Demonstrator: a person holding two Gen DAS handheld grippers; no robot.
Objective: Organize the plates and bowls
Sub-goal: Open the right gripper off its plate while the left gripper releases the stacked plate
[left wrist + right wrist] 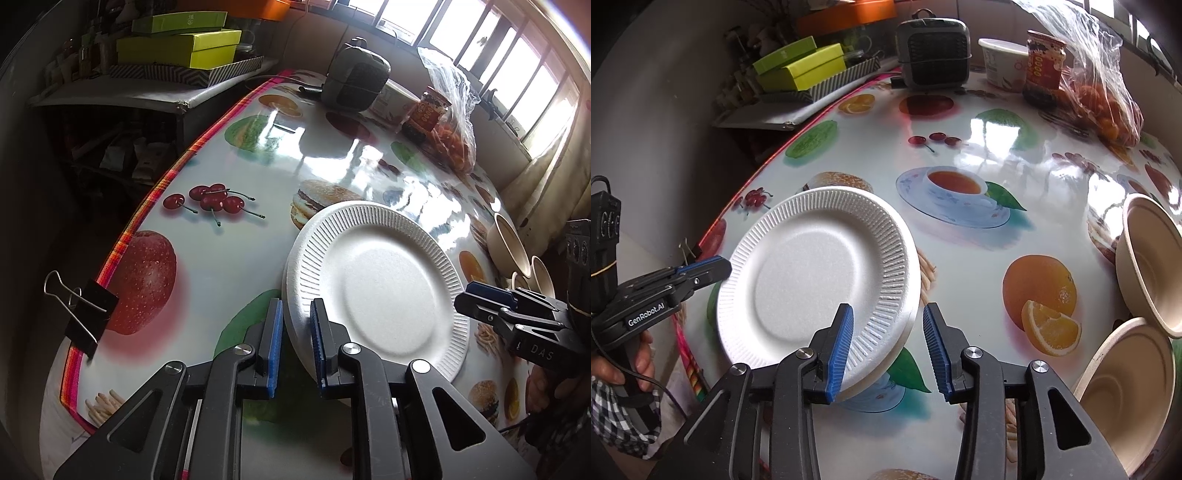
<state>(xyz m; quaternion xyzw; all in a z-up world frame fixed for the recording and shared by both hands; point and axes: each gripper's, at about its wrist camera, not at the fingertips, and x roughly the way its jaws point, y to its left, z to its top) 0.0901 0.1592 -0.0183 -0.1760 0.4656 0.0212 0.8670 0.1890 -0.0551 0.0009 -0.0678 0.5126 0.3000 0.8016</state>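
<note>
A stack of white foam plates (384,280) lies on the fruit-print table (229,258); it also shows in the right wrist view (812,280). My left gripper (297,339) has its jaws either side of the stack's near-left rim, slightly apart. My right gripper (888,347) is open, its left finger over the stack's right rim, its right finger off the plates. Two beige bowls (1148,258) (1126,387) lie tilted at the right.
A black binder clip (88,317) grips the table's left edge. At the far end stand a dark heater (932,51), a white tub (1003,62), a red jar (1045,62) and a bag of oranges (1104,92). Green boxes (184,44) sit on a side shelf.
</note>
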